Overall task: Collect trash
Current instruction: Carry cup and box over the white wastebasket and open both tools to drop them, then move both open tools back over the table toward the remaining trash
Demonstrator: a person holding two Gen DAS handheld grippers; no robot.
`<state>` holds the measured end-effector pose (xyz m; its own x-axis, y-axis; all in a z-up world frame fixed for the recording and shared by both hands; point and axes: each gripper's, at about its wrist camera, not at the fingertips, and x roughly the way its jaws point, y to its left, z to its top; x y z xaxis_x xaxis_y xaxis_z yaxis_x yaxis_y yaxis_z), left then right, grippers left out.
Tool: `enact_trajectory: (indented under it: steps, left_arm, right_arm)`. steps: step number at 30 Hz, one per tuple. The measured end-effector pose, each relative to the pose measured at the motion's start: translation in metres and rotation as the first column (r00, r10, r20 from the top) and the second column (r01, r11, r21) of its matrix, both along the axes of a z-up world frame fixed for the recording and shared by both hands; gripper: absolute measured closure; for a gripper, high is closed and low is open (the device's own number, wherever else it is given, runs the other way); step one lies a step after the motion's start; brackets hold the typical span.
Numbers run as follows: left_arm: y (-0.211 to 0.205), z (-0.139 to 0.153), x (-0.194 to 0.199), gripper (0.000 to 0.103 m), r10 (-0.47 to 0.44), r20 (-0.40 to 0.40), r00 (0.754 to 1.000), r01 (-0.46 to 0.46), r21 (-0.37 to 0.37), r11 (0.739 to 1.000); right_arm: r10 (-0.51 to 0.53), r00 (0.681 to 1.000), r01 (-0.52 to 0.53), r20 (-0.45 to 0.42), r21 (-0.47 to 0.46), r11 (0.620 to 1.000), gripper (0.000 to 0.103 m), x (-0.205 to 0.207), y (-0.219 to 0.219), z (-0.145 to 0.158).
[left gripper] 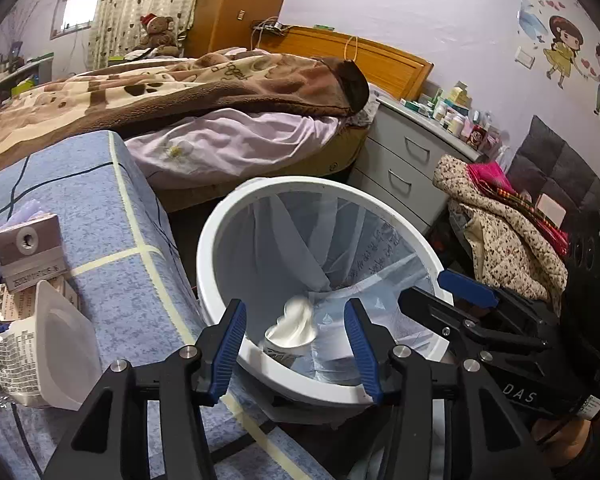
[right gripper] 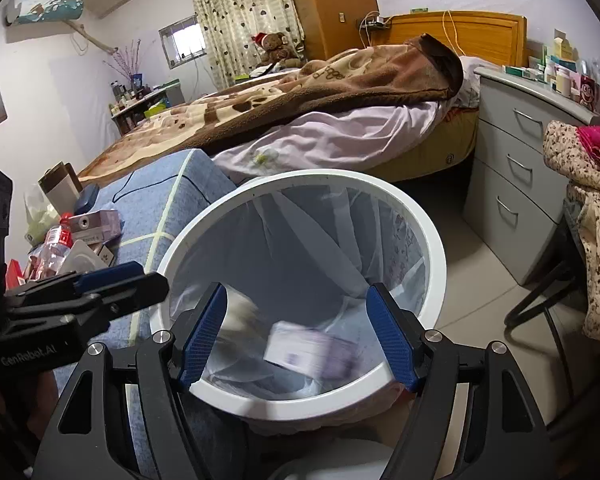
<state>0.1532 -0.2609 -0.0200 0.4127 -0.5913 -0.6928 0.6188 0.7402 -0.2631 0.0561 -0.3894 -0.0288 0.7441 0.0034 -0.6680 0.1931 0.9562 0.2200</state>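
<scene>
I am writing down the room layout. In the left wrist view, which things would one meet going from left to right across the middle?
Small cardboard box on the blue cloth → white trash bin → grey drawer cabinet → floral garment.

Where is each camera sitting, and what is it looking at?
Left wrist view: sits on the left gripper, looking down into the white bin; the right gripper shows at its right.
Right wrist view: sits on the right gripper, looking into the bin; the left gripper shows at its left.
Both see the bin, the bed and the grey drawers.
</scene>
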Motion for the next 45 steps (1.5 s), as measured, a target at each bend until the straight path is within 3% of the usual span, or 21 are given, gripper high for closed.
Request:
enact_trajectory:
  steps: [11, 15, 20, 28, 35, 45]
  left_arm:
    - [0.037, 0.016, -0.014, 0.052, 0.121, 0.044, 0.992, -0.121, 0.003, 0.993]
    - [0.06, 0.022, -0.028, 0.052, 0.184, 0.09, 0.979, -0.187, 0.02, 0.982]
    - [0.09, 0.023, -0.041, 0.051, 0.259, 0.093, 0.961, -0.263, 0.033, 0.964]
    - [0.142, 0.021, -0.064, 0.046, 0.376, 0.131, 0.917, -0.386, 0.053, 0.921]
    - [0.183, 0.017, -0.077, 0.046, 0.46, 0.129, 0.879, -0.471, 0.075, 0.879]
    - [0.232, 0.023, -0.071, 0.046, 0.572, 0.104, 0.814, -0.578, 0.04, 0.815]
  right_arm:
    - [0.079, 0.996, -0.078, 0.049, -0.015, 0.997, 0.029, -0.007, 0.019, 0.02]
    - [0.137, 0.988, -0.135, 0.074, -0.033, 0.99, 0.027, -0.009, 0.035, 0.028]
    - [0.222, 0.973, -0.221, 0.068, -0.029, 0.975, 0.027, -0.011, 0.057, 0.033]
    - [0.323, 0.946, -0.324, 0.033, 0.038, 0.945, 0.027, -0.012, 0.092, 0.035]
    - [0.364, 0.931, -0.364, 0.042, 0.011, 0.931, 0.027, -0.011, 0.117, 0.042]
    - [0.396, 0.917, -0.397, 0.044, 0.017, 0.918, 0.027, 0.007, 0.136, 0.042]
